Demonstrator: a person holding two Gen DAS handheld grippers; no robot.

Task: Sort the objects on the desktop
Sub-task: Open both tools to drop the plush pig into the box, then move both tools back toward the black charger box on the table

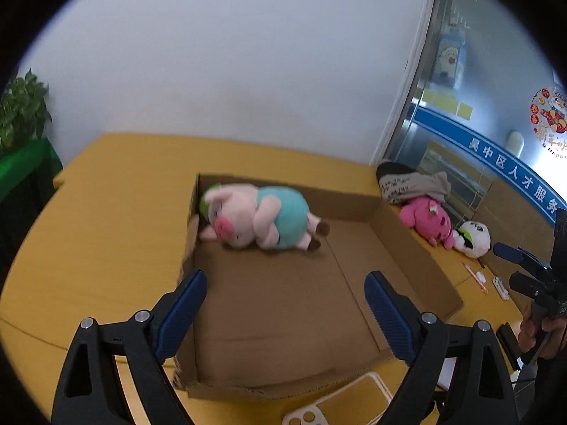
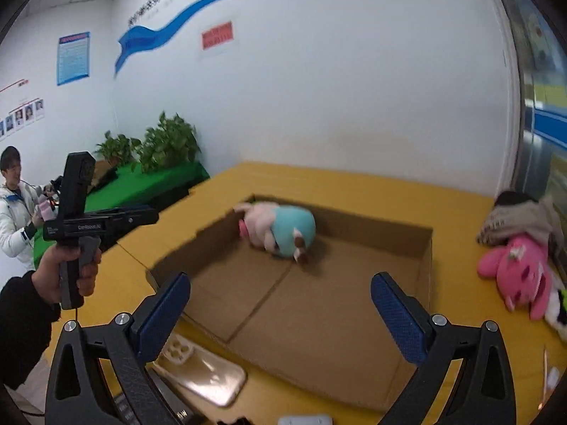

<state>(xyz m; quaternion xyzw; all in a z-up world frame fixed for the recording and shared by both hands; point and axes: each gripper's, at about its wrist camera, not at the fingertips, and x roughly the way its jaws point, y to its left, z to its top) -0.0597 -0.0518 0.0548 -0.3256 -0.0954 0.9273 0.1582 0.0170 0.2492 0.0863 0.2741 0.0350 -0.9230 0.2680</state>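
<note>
left gripper (image 1: pixel 285 285): jaws spread wide over the near part of the box, nothing between the blue pads
right gripper (image 2: pixel 280 292): jaws spread as wide, nothing held, aimed into the box from its near right side
cardboard box (image 1: pixel 400 237): shallow open tray on the yellow table (image 1: pixel 117 212), set towards the table's middle
pig plush (image 1: pixel 255 217): pink, in a teal shirt, lying on its side in the far left corner of the box, head against the left wall
pink plush (image 1: pixel 427 221): on the table just outside the box's right wall, near the far right edge
panda plush (image 1: pixel 473 237): white and black, touching the pink plush on its near side
grey cloth bundle (image 1: pixel 411 182): behind the pink plush at the table's far right edge, beside the window
phone case (image 2: pixel 202 368): pale, clear, lying flat on the table by the box's near edge
small white items (image 1: pixel 490 283): on the table right of the box, too small to name
potted plants (image 2: pixel 152 148): on a green-covered surface left of the table
bystander (image 2: pixel 16 209): in a white jacket, far left of the room
</note>
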